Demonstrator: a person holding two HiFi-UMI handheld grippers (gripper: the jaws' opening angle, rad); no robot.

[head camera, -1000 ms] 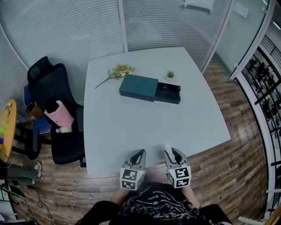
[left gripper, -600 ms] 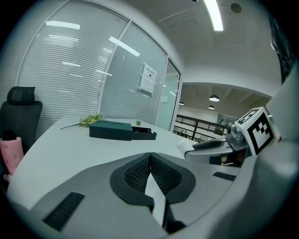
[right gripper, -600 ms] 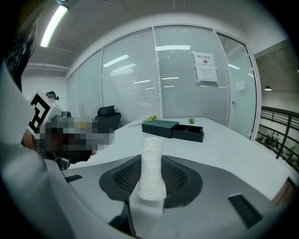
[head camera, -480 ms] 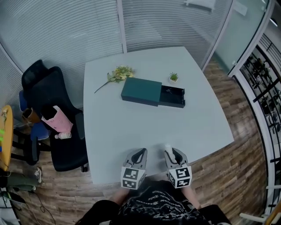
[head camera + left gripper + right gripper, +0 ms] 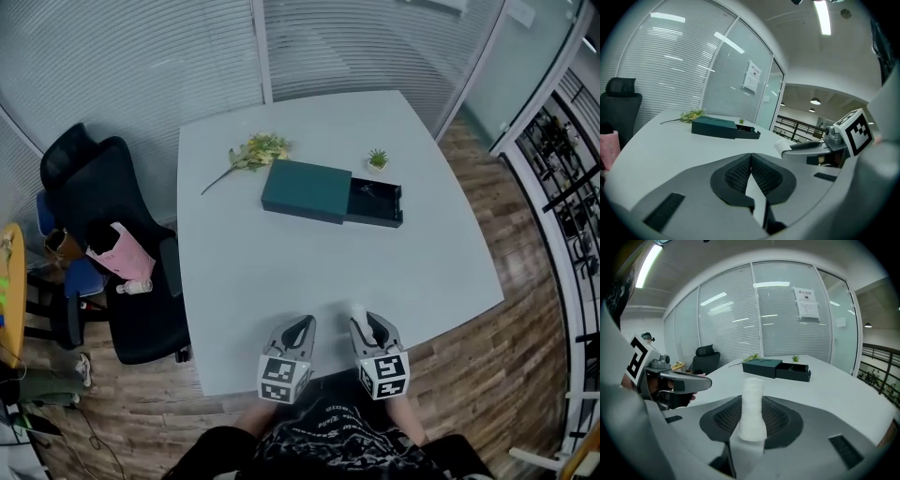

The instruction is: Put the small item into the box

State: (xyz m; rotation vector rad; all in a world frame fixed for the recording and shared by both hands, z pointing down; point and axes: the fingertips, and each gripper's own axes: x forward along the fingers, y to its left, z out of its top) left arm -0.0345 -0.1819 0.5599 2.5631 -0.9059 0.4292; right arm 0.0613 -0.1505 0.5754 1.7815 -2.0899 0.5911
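A dark green box (image 5: 305, 190) lies in the middle of the white table (image 5: 281, 272), its black drawer (image 5: 376, 203) pulled out to the right. The box (image 5: 765, 366) also shows far ahead in the right gripper view, and as the box (image 5: 717, 127) in the left gripper view. My right gripper (image 5: 360, 320) hovers over the table's near edge, shut on a small white roll (image 5: 752, 409) that stands up between its pads. My left gripper (image 5: 298, 330) is beside it at the near edge, jaws shut with nothing between them.
A sprig of yellow-green flowers (image 5: 251, 153) lies behind the box on the left. A tiny potted plant (image 5: 378, 159) stands behind the drawer. A black office chair (image 5: 103, 234) with a pink bag (image 5: 119, 254) sits left of the table. Glass walls with blinds run behind.
The table and box have slid slightly up and right in the head view as the person stepped closer. Both grippers keep their places at the near edge, the white roll still held.
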